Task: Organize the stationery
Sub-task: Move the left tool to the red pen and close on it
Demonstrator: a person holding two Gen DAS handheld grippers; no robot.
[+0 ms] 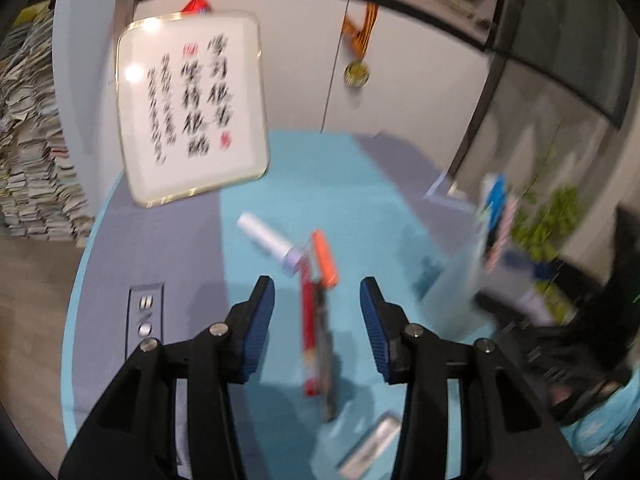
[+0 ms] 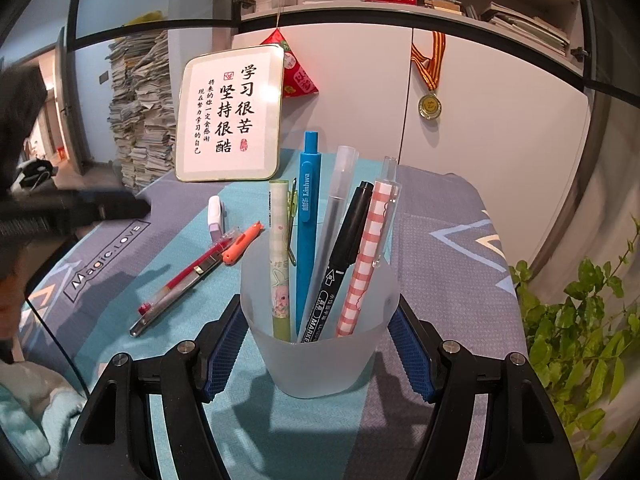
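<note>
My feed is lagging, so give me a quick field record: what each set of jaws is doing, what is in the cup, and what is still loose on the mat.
right gripper: jaws clamped on the frosted cup
left gripper: jaws open, empty, above the red pen
in cup: green pen, blue pen, clear pen, black marker, checked pen
loose on mat: red pen, grey pen, orange item, white item
surface: blue-grey mat
view quality: left wrist view blurred
</note>
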